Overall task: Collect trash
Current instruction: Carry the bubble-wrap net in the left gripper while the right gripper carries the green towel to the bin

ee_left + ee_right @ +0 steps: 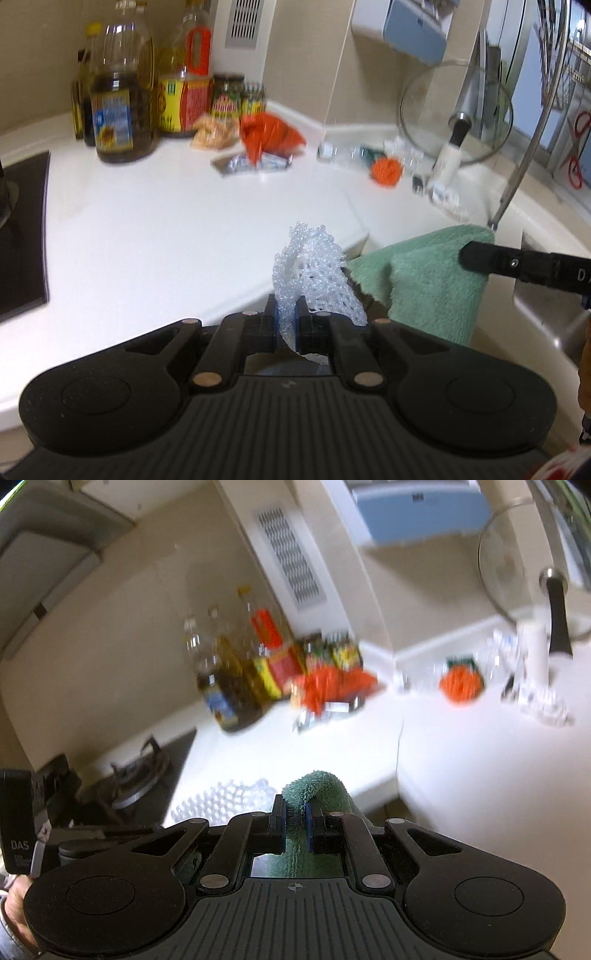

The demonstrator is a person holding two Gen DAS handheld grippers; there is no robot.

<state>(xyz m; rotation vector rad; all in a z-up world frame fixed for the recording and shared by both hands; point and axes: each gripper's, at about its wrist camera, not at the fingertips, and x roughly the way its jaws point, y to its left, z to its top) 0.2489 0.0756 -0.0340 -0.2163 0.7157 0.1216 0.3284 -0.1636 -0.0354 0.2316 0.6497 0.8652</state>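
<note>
Both views are motion-blurred, so the bottle labels and the small clear litter by the glass lid [456, 110] cannot be read. One white foam fruit net [310, 266] is pinched between the closed pads of the left gripper [287, 317]. One green fleece cloth [317, 782] is clamped in the right gripper [295, 823]. One crumpled orange bag [269, 134] and one orange mesh ball [386, 170] lie on the white counter [166, 229], well beyond both.

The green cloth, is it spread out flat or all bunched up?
Bunched up. The green cloth is pinched in the right tool, folding over its tip and hanging down in folds; the left wrist view shows it draped, not flat.
</note>
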